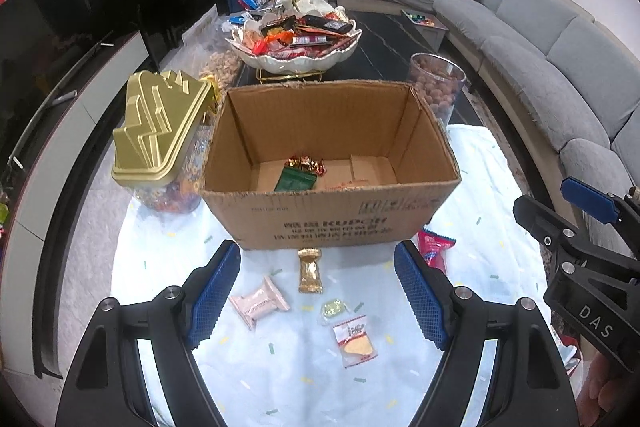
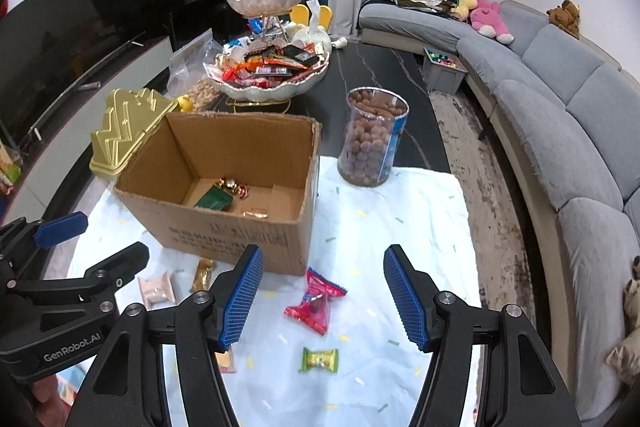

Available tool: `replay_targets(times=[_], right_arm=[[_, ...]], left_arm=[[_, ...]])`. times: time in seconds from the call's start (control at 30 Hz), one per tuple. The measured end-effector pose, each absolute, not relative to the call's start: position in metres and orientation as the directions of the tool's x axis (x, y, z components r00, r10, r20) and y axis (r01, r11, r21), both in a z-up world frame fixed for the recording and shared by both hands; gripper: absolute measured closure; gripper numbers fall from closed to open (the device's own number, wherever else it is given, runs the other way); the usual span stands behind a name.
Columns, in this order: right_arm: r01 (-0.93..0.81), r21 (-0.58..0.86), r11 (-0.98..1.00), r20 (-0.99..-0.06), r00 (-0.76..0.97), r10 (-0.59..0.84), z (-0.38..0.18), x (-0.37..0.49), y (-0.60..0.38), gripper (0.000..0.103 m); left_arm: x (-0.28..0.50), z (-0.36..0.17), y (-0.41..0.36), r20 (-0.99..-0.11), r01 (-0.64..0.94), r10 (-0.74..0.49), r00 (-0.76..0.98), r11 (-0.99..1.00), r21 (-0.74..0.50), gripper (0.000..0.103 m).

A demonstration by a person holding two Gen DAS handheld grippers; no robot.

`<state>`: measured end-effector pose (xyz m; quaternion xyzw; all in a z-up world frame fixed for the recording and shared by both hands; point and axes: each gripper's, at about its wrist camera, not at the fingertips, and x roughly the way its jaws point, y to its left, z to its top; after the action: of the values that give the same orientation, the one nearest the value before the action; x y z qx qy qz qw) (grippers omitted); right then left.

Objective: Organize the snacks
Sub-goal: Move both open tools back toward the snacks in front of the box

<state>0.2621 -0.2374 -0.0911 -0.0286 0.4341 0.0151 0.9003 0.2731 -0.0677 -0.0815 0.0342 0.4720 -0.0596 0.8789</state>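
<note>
Cardboard box, open-topped, stands on a pale blue cloth spread over the near end of a dark table; inside it lie a green packet, a cluster of gold-and-red wrapped sweets and one more flat wrapper that is hard to make out. Loose snacks on the cloth in front of the box: a gold bar wrapper just before the box's front wall, a pink packet to its left, a small green-gold sweet, a clear packet with a yellow wedge, a red-and-pink packet near the box's right corner, and a green wrapped sweet nearer the camera. Left gripper: jaws spread wide, nothing between the blue pads, hanging over the pink packet, gold bar and small sweets without touching them. Right gripper: jaws spread, nothing gripped, hanging above the red-and-pink packet. Beside the box on its left, a clear jar of sweets with a gold stepped lid; behind its right corner, a clear jar of brown round nuts, standing upright at the cloth's far edge. Further back, a two-tier white scalloped dish piled with mixed snack packets. Grey curved sofa along the right, with stuffed toys on it; a small grey bin of wrapped sweets near the sofa.
</note>
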Motion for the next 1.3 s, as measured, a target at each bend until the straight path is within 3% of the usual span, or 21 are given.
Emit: replay_targets(times=[0.87, 1.3], right_arm=[[-0.046, -0.026, 0.999, -0.817, 0.577, 0.005, -0.142, 0.225, -0.254, 0.04], [-0.072, -0.08, 0.994, -0.79, 0.612, -0.019, -0.167, 0.207, -0.254, 0.04]], left_arm=[[0.229, -0.139, -0.08, -0.844, 0.109, -0.062, 0.533, 0.994, -0.004, 0.024], [0.214, -0.171, -0.087, -0.835, 0.113, -0.065, 0.546, 0.994, -0.003, 0.024]])
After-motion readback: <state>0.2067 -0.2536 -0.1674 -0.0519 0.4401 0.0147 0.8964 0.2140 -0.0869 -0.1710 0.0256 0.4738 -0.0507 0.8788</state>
